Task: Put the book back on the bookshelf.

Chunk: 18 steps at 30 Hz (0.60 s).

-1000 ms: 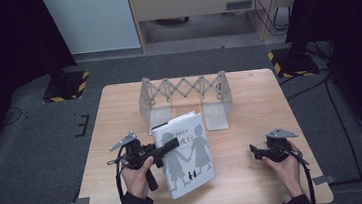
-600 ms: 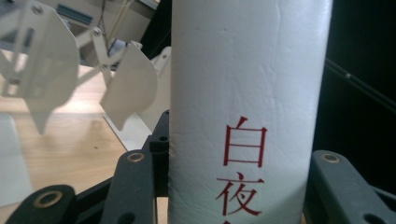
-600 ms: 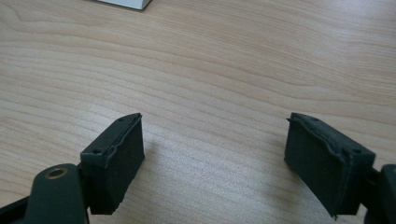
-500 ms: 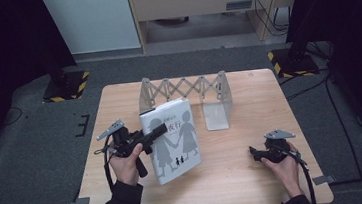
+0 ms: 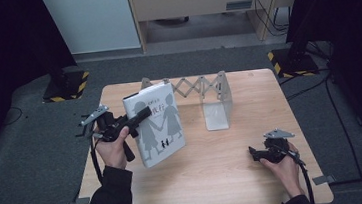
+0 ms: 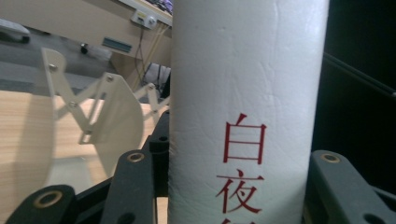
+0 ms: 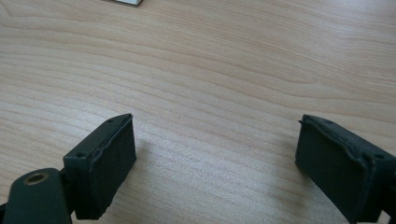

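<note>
1. Forearms in dark sleeves come in from the near edge of the wooden table (image 5: 216, 179), one hand at each side.
2. At near right, the right gripper (image 5: 255, 154) rests low over bare wood. Its jaws have just been opening and now stand wide apart, with nothing between them; the right gripper view shows wood grain in the gap between the two black pads (image 7: 109, 163).
3. At left, a little farther in, the left gripper (image 5: 138, 118) is raised off the table and clamped on a white book (image 5: 159, 126). Its jaws pinch the book at the spine side.
4. The book stands nearly upright, tilted slightly, front cover facing the person, with grey silhouettes of two figures holding hands. In the left gripper view the white spine (image 6: 243, 116) rises between the jaws, with red characters printed down it.
5. Beyond the book, toward the far edge, a cream expandable book rack (image 5: 203, 92) stands on the table, with its lattice stretched out and its right end plate upright.
</note>
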Tool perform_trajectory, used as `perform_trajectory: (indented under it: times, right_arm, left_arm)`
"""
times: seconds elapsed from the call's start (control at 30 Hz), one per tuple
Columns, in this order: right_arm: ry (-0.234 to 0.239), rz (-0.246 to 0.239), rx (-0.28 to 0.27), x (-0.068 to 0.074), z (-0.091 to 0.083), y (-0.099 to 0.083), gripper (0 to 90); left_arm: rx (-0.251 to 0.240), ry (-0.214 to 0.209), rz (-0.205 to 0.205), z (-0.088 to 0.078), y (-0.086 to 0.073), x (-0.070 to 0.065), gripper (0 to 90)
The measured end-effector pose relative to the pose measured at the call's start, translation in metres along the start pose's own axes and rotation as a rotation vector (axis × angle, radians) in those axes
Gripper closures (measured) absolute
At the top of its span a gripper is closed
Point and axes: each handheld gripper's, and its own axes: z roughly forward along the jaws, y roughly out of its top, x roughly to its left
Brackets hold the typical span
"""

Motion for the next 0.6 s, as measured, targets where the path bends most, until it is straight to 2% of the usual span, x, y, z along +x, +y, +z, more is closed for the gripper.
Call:
perform_trajectory:
  times: [0.3, 0.5, 0.6]
  right_arm:
    - [0.0, 0.0, 0.0, 0.0, 0.0, 0.0, 12.4]
    - [0.0, -0.001, 0.0, 0.0, 0.0, 0.0, 12.4]
    - [0.001, -0.001, 0.0, 0.0, 0.0, 0.0, 12.4]
  left_arm:
    - [-0.004, 0.081, 0.023, 0.001, 0.013, 0.015, 52.7]
    - [-0.003, 0.109, 0.017, 0.005, 0.013, 0.025, 52.7]
    - [-0.006, 0.132, 0.031, 0.008, 0.011, 0.028, 52.7]
